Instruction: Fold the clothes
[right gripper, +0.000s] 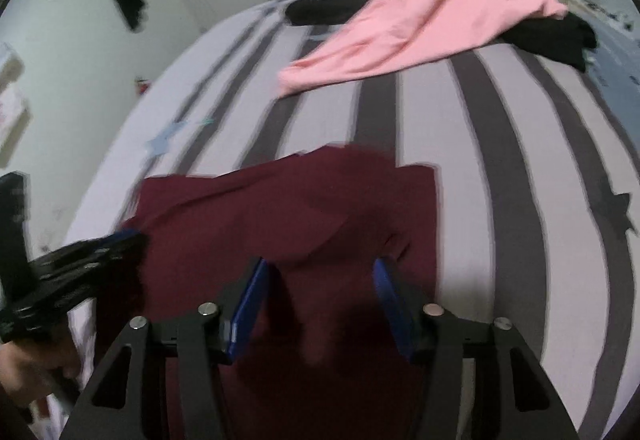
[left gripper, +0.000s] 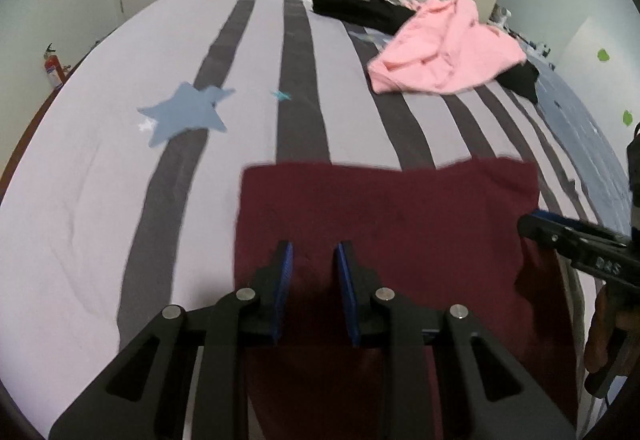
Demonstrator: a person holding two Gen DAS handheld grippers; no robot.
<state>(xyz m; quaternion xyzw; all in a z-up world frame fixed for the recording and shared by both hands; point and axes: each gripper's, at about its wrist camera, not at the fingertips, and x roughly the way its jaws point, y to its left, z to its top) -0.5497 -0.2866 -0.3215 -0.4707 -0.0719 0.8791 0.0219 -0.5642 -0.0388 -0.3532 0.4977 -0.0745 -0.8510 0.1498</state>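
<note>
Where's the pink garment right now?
The pink garment lies crumpled at the far right of the striped bed in both wrist views, draped over a black garment, well beyond the maroon garment near the grippers.

Right wrist view motion-blurred; maroon garment (right gripper: 288, 224) runs off bottom edge, black garment (right gripper: 328, 6) half under pink garment (right gripper: 420, 28).

1. The maroon garment (left gripper: 384, 224) lies spread on the near part of the striped bed cover (left gripper: 100, 200).
2. The left gripper (left gripper: 314, 252) hangs over the garment's near edge, its blue pads (left gripper: 285, 268) a little apart with nothing visibly pinched.
3. The right gripper (left gripper: 532, 226) enters from the right at the garment's right edge.
4. Far right, a pink garment (left gripper: 444, 52) lies crumpled over black clothing (left gripper: 352, 6).
</note>
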